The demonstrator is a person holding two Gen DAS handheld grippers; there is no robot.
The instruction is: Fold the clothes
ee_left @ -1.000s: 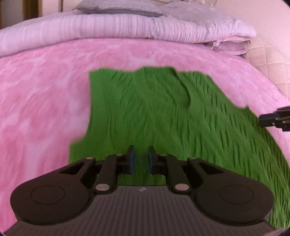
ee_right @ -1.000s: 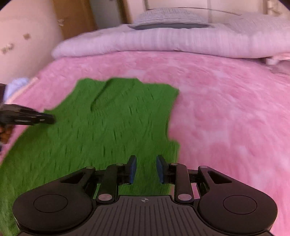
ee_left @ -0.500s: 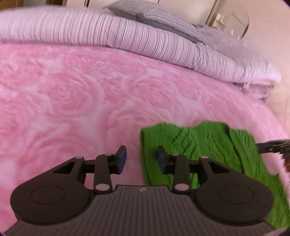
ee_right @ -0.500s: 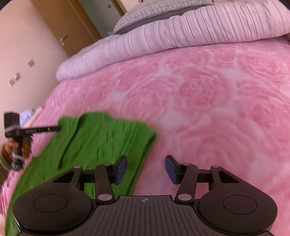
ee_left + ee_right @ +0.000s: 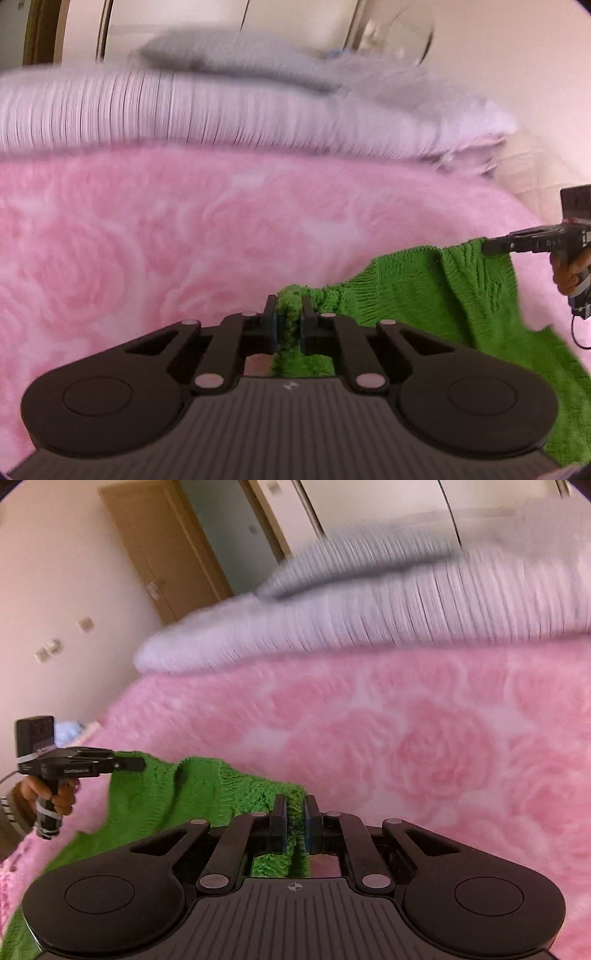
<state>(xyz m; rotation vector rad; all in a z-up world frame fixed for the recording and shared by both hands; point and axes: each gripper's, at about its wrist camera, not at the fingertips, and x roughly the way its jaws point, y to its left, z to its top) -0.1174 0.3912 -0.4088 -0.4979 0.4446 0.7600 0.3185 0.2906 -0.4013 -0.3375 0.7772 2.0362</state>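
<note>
I held a green knit sweater (image 5: 424, 295) by two corners of one edge above a pink rose-patterned blanket (image 5: 166, 240). In the left wrist view, my left gripper (image 5: 289, 325) sat at lower centre with its jaws clamped on a bunched corner of the knit, green fabric filling the narrow gap between the blue pads. From there the held edge ran up and to the right across the frame to my right gripper (image 5: 491, 245), seen side-on at the right edge, its tip closed on the far corner. The edge sagged slightly between the two grips, and the rest of the garment hung away toward the lower right of the frame, onto the blanket.

In the right wrist view, the right gripper (image 5: 295, 821) was likewise pinched shut on a fold of sweater (image 5: 192, 794) at lower centre. Here the edge stretched up and to the left to the left gripper (image 5: 138, 763), gripped by a hand (image 5: 55, 794) near the left edge, and the body of the knit dropped toward the lower left corner.

The sweater was bright green, chunky and fuzzy, with ribbing along the edge and a raised cable-like pattern near one corner. A lilac ribbed duvet (image 5: 406, 605) lay blurred across the top of the bed.
</note>
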